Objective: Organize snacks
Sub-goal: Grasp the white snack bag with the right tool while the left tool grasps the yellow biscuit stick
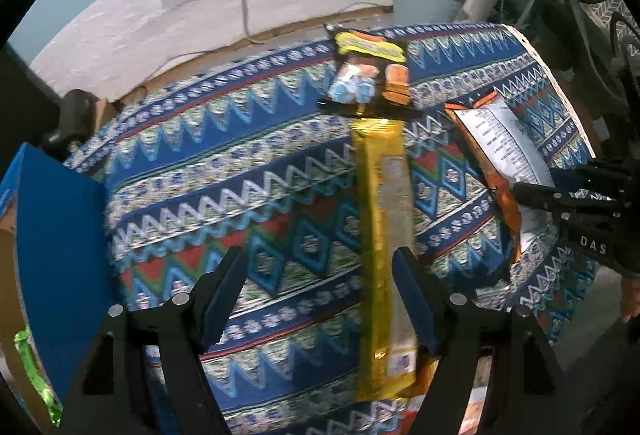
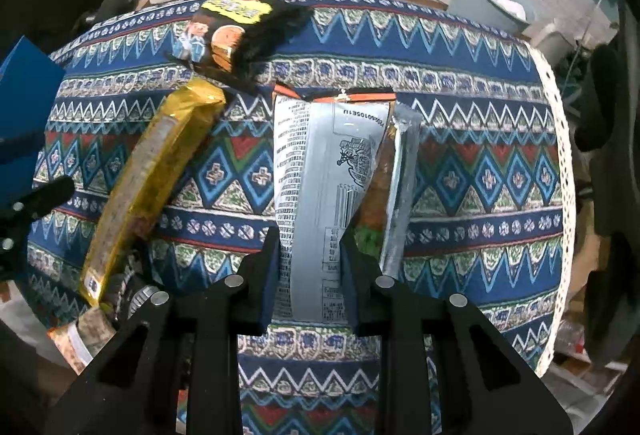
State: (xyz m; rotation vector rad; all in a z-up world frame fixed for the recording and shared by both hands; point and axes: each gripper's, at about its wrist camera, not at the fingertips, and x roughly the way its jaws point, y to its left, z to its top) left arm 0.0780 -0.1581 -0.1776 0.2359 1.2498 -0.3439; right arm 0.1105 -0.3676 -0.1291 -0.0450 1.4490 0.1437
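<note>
Right hand-held gripper (image 2: 310, 267) is clamped on the near end of a grey-white printed snack bag w/ orange trim (image 2: 320, 171), lying on the patterned blue cloth worktop (image 2: 480, 171). Left hand-held gripper (image 1: 320, 299) is spread wide, holding nothing, over a long yellow foil pack (image 1: 384, 235) left of the bag. Black-yellow cookie bag (image 2: 236, 31) sits beyond the bag, blue box (image 1: 60, 235) far left.

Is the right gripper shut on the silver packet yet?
Shut on it. The right gripper has both fingers pressed against the silver packet, pinching its near end above the tablecloth.
</note>
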